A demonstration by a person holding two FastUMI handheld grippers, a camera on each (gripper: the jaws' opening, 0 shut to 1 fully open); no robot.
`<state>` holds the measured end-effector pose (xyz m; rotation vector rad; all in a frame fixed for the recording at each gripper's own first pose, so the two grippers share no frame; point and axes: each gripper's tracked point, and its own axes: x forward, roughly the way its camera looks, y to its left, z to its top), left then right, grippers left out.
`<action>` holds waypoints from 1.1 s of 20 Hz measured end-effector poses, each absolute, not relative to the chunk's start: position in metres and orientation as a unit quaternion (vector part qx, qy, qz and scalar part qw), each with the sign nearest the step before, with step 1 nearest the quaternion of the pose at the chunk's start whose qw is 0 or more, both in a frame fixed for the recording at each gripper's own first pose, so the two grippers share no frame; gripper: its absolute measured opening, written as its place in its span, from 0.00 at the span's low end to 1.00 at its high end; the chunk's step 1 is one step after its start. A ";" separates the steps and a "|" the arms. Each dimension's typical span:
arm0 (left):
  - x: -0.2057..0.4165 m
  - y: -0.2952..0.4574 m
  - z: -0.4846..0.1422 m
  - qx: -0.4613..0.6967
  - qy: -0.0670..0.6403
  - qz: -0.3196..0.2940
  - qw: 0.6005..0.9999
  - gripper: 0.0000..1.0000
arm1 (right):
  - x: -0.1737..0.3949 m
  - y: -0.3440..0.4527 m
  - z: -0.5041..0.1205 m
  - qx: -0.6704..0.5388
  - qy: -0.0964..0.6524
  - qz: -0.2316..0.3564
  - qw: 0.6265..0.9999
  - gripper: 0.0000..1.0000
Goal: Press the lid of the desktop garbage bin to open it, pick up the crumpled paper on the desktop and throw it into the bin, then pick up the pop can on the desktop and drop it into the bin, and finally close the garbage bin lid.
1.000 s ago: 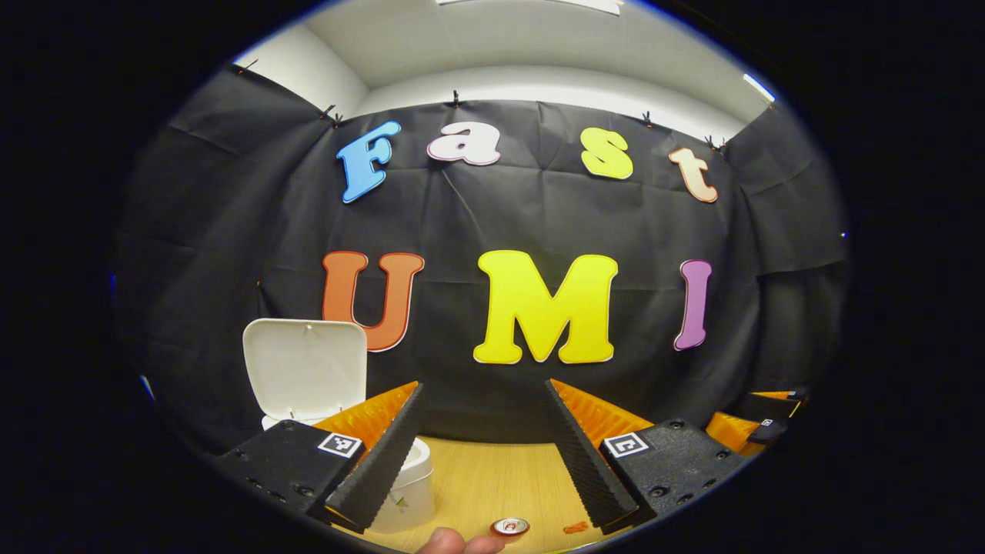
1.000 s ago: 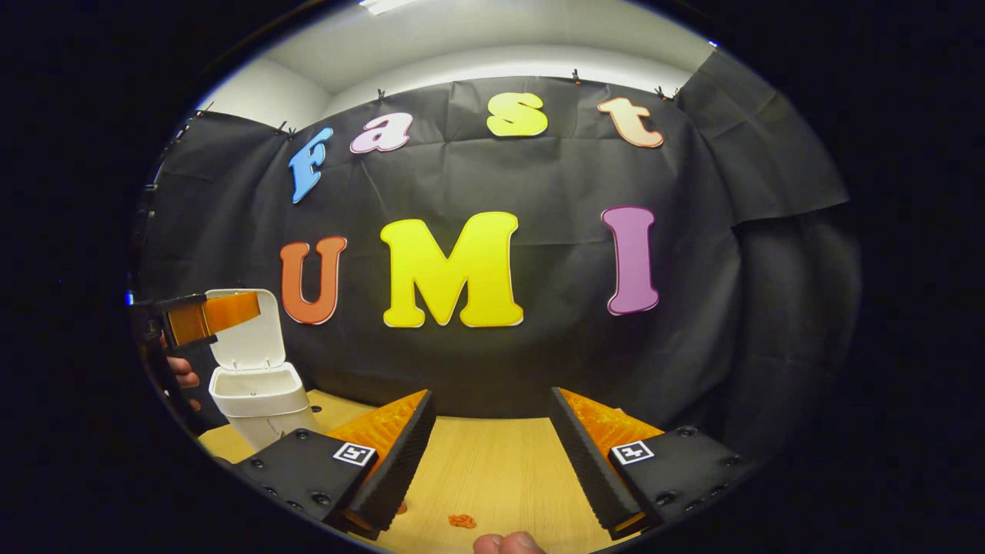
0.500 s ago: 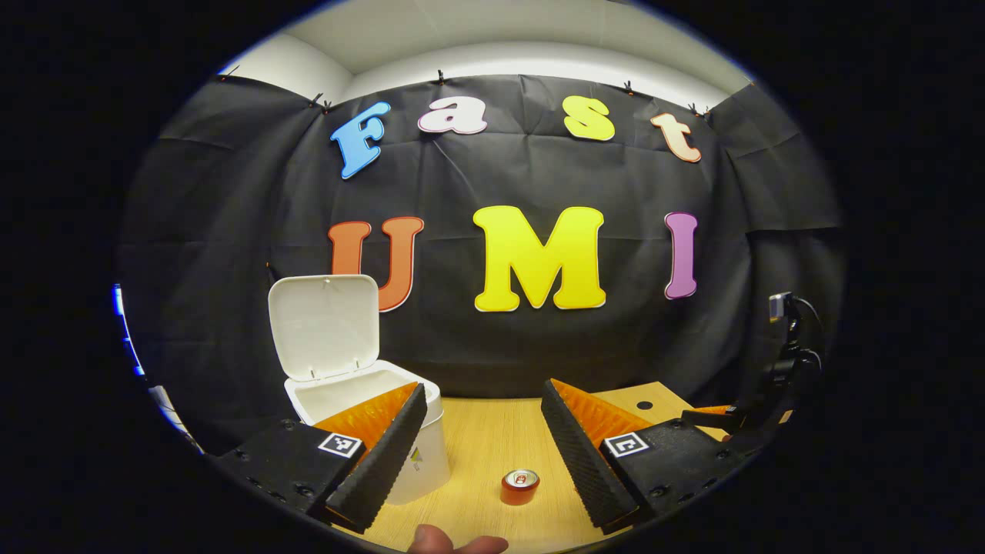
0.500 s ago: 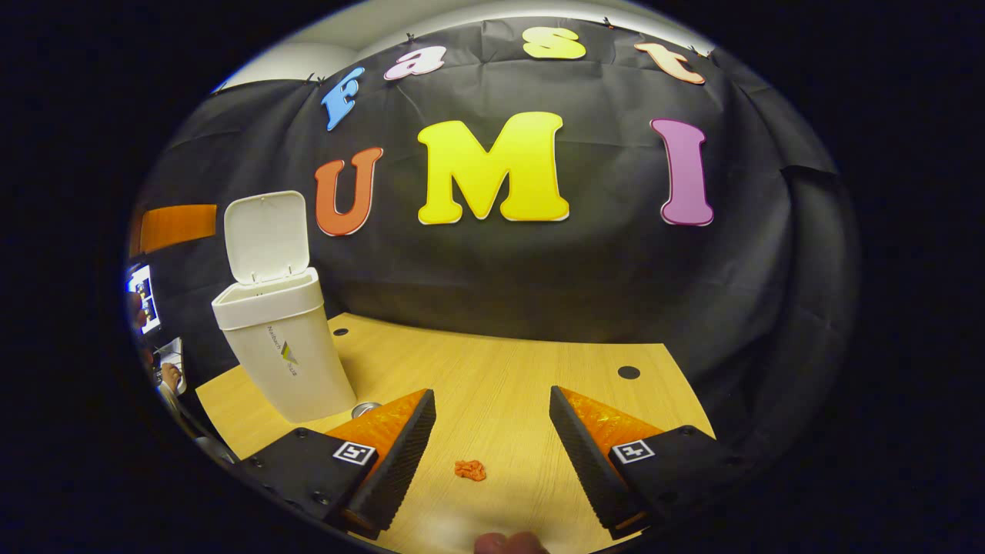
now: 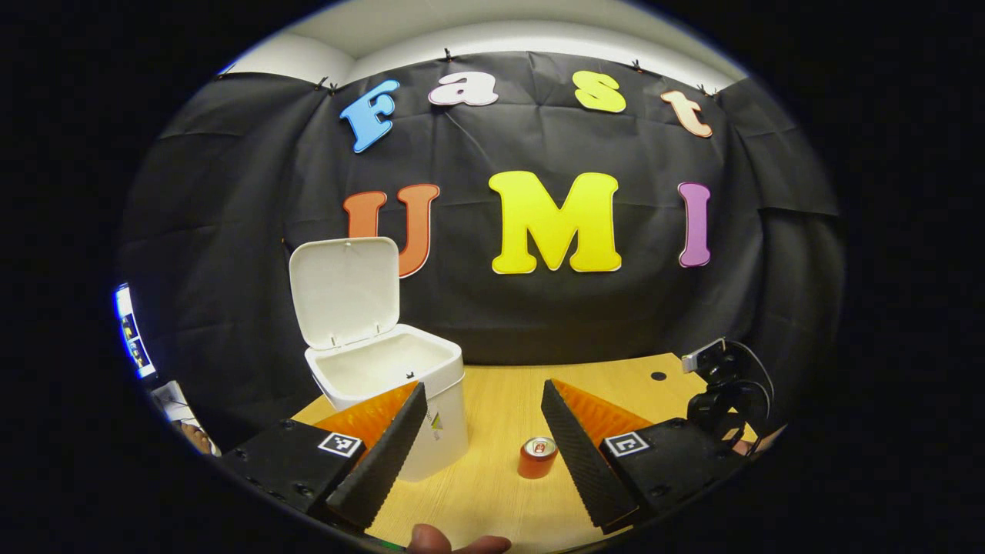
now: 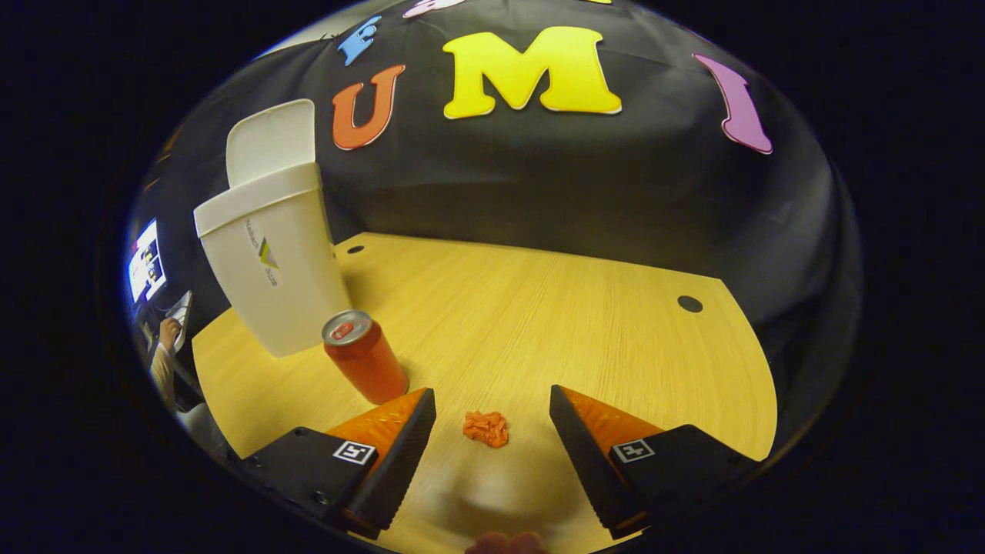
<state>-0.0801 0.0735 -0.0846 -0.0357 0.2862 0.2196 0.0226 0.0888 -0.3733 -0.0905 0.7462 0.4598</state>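
Black cloth backs a wooden desk. On it stands a white garbage bin, its lid raised upright; the left gripper, fingers spread apart and empty, hides the bin's lower front corner. A red pop can stands upright just beside the bin. The crumpled paper lies on the desk between the parted fingers of the right gripper, touching neither. A fingertip is cut off at the bottom edge.
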 end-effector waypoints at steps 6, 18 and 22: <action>-0.093 0.097 -0.090 -0.017 0.158 0.142 0.977 0.98 | 0.022 0.102 -0.422 -0.056 0.408 0.229 0.882 0.96; -0.111 0.121 -0.088 -0.007 0.166 0.183 0.969 0.98 | 0.022 0.096 -0.451 -0.084 0.455 0.209 0.861 0.31; -0.114 0.125 -0.084 -0.009 0.160 0.191 0.968 0.98 | 0.022 0.094 -0.451 -0.077 0.468 0.202 0.857 0.20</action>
